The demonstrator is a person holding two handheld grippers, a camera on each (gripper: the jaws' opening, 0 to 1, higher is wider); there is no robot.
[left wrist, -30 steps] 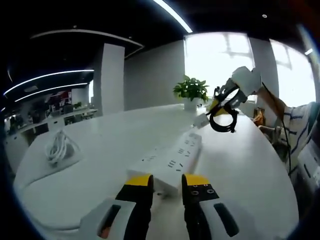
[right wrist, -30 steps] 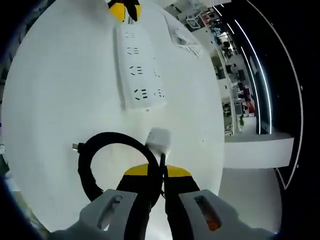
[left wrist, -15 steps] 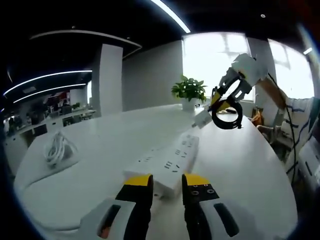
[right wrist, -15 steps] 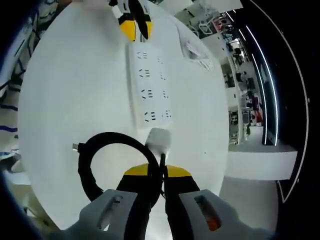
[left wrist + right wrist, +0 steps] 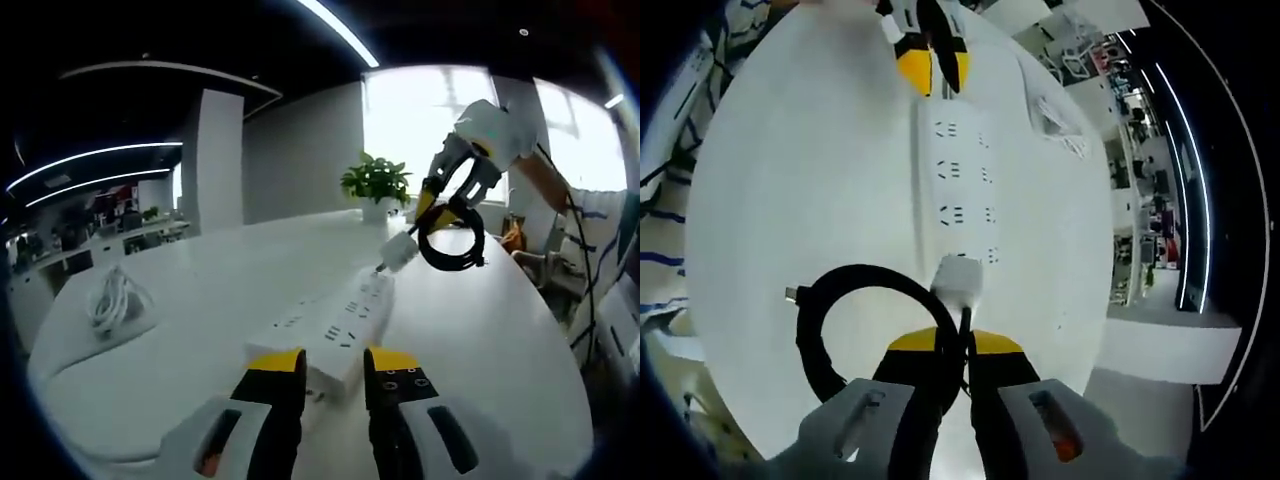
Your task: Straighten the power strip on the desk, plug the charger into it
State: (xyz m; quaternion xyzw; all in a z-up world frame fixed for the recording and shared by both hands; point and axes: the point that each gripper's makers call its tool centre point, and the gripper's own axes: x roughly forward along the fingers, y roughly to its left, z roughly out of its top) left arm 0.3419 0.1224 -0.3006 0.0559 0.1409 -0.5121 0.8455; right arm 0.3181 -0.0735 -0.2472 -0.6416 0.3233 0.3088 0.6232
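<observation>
A white power strip (image 5: 335,325) lies lengthwise on the white table (image 5: 200,290). My left gripper (image 5: 335,365) is open, its yellow tips flanking the strip's near end. In the right gripper view the strip (image 5: 960,190) runs away from me, with the left gripper (image 5: 933,70) at its far end. My right gripper (image 5: 946,345) is shut on the black cable (image 5: 825,320) just behind the white charger (image 5: 958,280). The charger hangs over the strip's nearest socket. From the left gripper view, the charger (image 5: 397,252) points at the strip's far end, held by the right gripper (image 5: 432,210).
A coiled white cord (image 5: 115,300) lies on the table's left part, also seen as a white coil (image 5: 1055,125). A potted plant (image 5: 378,185) stands at the far edge. A person's striped sleeve (image 5: 600,230) is at the right. Office desks lie beyond.
The right gripper has carried the charger down and in over the strip's end socket. The left gripper and the strip have stayed put.
</observation>
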